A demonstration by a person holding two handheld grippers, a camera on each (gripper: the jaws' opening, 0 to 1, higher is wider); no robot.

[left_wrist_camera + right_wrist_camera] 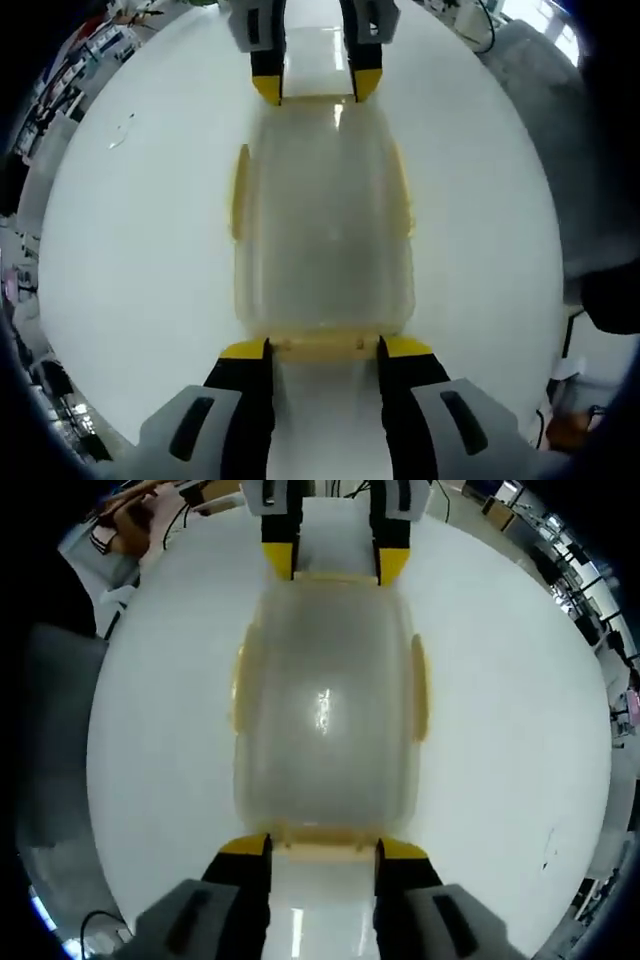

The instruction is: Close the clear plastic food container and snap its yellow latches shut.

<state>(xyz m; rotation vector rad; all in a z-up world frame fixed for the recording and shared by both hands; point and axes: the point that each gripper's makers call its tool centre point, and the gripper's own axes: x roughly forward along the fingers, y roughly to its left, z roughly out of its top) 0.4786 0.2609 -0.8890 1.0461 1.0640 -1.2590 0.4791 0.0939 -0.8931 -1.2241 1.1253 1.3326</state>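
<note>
A clear plastic food container (325,220) (325,710) lies on the white table (140,250) with its lid resting on top. Yellow latches (240,190) (420,690) stick out along both long sides. At the near short end in the left gripper view, my left gripper (325,350) is open, and its yellow-tipped jaws flank the end latch (322,347). My right gripper (316,86) faces it from the far end. In the right gripper view, my right gripper (324,848) is open around its own end latch (322,835), with the left gripper (335,562) opposite.
The round white table (520,730) reaches well past the container on both sides. Beyond its edge are cluttered desks with cables (150,510) and a grey shape (590,150) (60,730) close to the rim.
</note>
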